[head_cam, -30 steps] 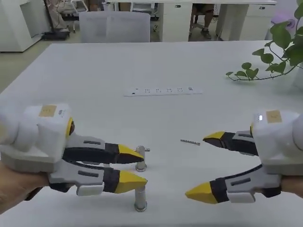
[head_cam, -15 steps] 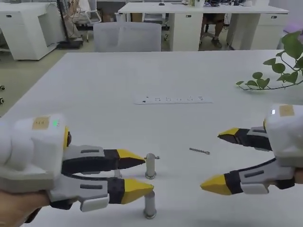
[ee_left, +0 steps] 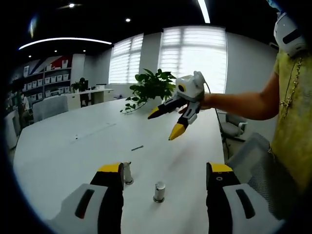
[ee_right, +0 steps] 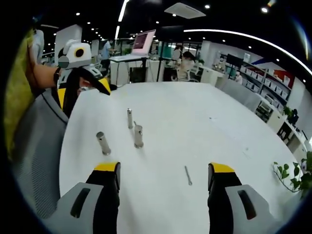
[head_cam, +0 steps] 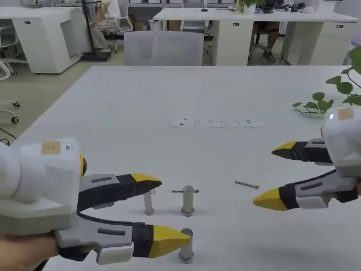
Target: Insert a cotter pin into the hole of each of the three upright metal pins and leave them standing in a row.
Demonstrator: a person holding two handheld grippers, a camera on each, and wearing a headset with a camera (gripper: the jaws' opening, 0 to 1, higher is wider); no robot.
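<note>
White bench [head_cam: 113, 113] carries everything. Left tool [head_cam: 176, 209] is at the near left, held low over the bench and aimed to the right at the pins; jaws wide apart, nothing in them. In the head view its lower jaw tip sits just beside the near pin, and I can't tell if they touch. Right tool [head_cam: 263, 175] is on the right, held above the bench and well apart from the pins, tips angled in toward the left; jaws also spread wide with nothing gripped. Upright metal pins: 3, all standing. Left pin [head_cam: 149, 203] and middle pin [head_cam: 187, 203] stand side by side, and the near pin [head_cam: 186, 252] stands closer to the person, in front of the middle one. Fitted cotter pin [head_cam: 185, 191] goes crosswise through the top of the middle pin. There's a small bit at the left pin's top, too small to tell what. Loose cotter pin [head_cam: 246, 184]: 1, lying flat on the bench between the pins and the right tool.
</note>
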